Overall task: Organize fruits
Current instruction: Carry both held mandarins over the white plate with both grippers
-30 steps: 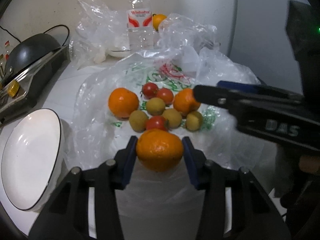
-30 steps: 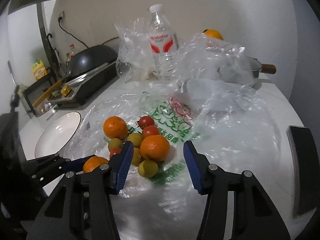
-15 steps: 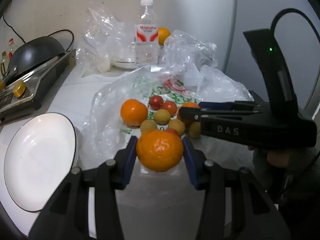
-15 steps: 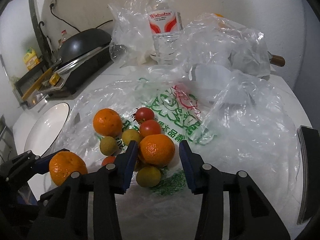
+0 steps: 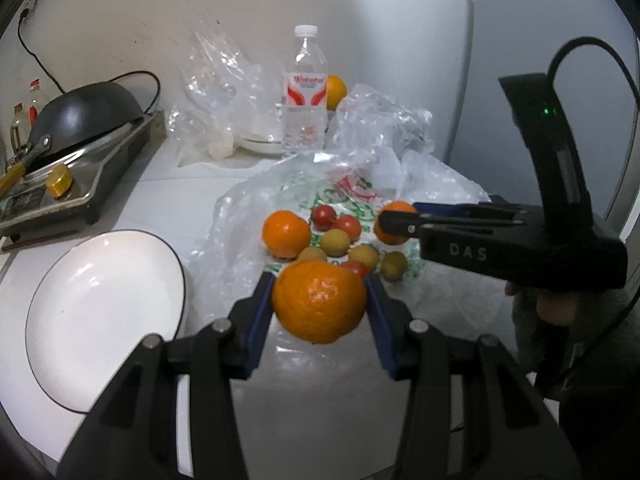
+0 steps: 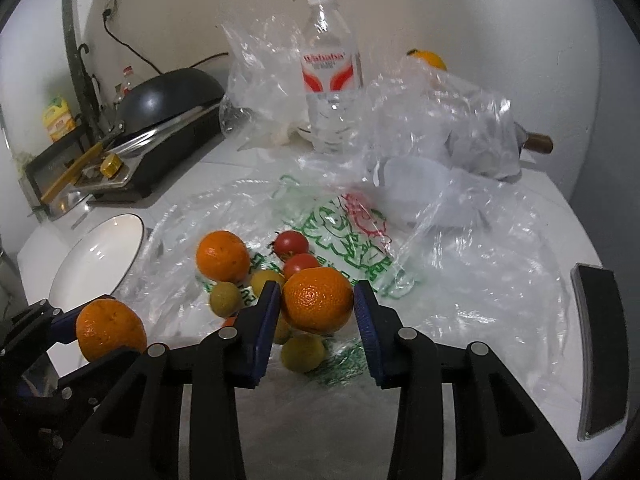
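Left wrist view first: a white plate [image 5: 100, 316] sits empty at the left tabletop [image 5: 168, 204] edge, its rim close to the drop. Just right of it, the left hand-held gripper [image 5: 320, 304] is clamped narrowly on an orange [image 5: 320, 306], lifted clear of the plastic bag [image 5: 248, 216]. Right of that, the fruit pile lies on the bag: another orange [image 5: 286, 233], cherry tomatoes [image 5: 324, 216] and small yellow-green fruits [image 5: 335, 242]. Farthest right, the right hand-held gripper [image 6: 316, 300] is closing its jaws around a third orange [image 6: 318, 300], both pads at its sides.

Risks, as I judge them: that orange rests on smaller fruits, so lifting it may set them rolling; the slick bag could catch a fingertip and drag. Open tabletop lies between plate and bag, giving the left load a clear path; the stove [image 5: 76, 184] and water bottle [image 5: 306, 92] stand well behind.
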Demonstrator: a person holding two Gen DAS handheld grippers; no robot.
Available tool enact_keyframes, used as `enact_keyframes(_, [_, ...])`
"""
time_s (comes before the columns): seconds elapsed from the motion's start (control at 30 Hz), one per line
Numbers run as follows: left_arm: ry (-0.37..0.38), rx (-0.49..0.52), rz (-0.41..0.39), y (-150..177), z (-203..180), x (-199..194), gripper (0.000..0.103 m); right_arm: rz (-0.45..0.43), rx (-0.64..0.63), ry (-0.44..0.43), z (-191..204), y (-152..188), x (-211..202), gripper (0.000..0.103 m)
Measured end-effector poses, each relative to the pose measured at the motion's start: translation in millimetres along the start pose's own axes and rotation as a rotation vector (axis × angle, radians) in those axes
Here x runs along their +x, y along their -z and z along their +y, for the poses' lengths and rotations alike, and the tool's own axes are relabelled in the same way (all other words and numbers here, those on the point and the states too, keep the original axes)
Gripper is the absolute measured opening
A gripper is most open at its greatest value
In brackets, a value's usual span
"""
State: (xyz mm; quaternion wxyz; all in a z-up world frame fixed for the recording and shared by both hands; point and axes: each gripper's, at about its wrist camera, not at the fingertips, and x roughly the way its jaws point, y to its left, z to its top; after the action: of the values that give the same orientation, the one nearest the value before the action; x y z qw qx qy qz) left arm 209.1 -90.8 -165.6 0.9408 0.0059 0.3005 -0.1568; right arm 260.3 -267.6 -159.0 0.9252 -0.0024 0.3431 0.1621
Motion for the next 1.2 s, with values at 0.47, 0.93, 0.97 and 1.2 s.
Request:
enact_keyframes(0.47, [-0.022,-0.023,-0.066,7.9,21.4,-41.7,0.046,-0.077,-0.062,-0.005,48.2,-3.6,-39.6,0.040])
enact_keyframes(0.93, [-0.070,-0.067,-0.113,23.8,61.7,-70.9,0.046,-0.098,-0.132,-0.027,107.7,-5.0,-49.0,0.040])
enact_keyframes(0.97, [-0.077,-0.071,-0.115,25.0,65.8,-72.4,0.046,-0.098,-0.138,-0.030,110.5,-5.1,-49.2,0.040])
enact_keyframes(1.2, [-0.122,-0.108,-0.117,35.0,94.4,-79.0,0.046,-0.093,-0.186,-0.061,140.9,-8.1,-43.9,0.040])
